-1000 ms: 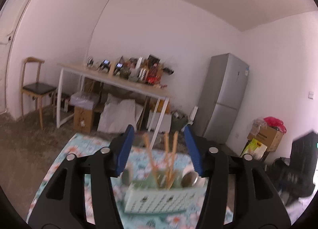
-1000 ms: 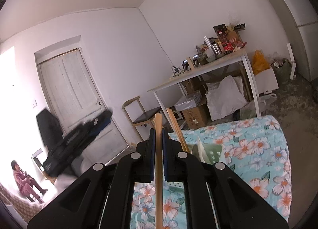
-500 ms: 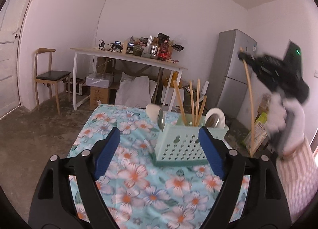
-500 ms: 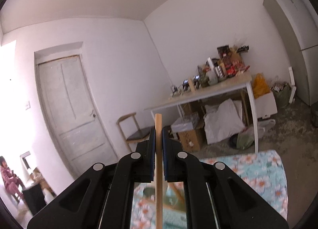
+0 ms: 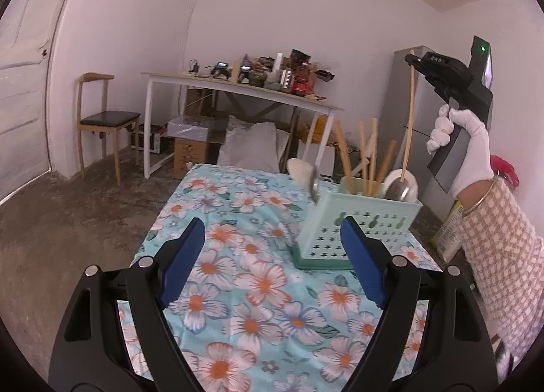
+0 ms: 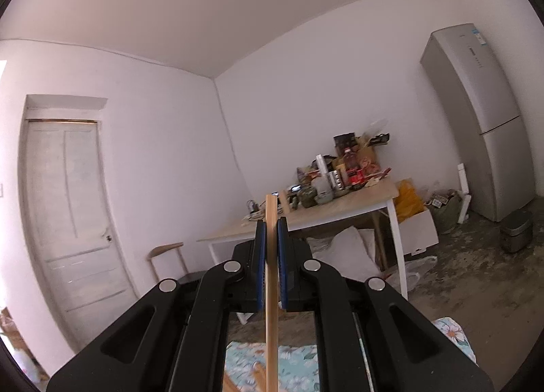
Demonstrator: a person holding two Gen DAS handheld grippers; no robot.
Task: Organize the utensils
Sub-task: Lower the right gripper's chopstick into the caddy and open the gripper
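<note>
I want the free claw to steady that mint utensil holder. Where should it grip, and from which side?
Probably across the mint utensil holder's two flat side walls, low down, approached level from the near face: the left claw already stands open before it, and utensils crowd its top.

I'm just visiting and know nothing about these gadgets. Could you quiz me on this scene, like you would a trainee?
1. True or false: the right gripper is clamped on a wooden chopstick.
2. What stands in the green utensil holder on the flowered tablecloth?
A. Only forks
B. Chopsticks and spoons
C. Nothing
3. Fill in: the left gripper has its jaws ____, with nothing between them.

Key
1. True: the blue pads press the stick from both sides.
2. B: several chopsticks stand in it, with spoons at the ends.
3. Open.
</note>
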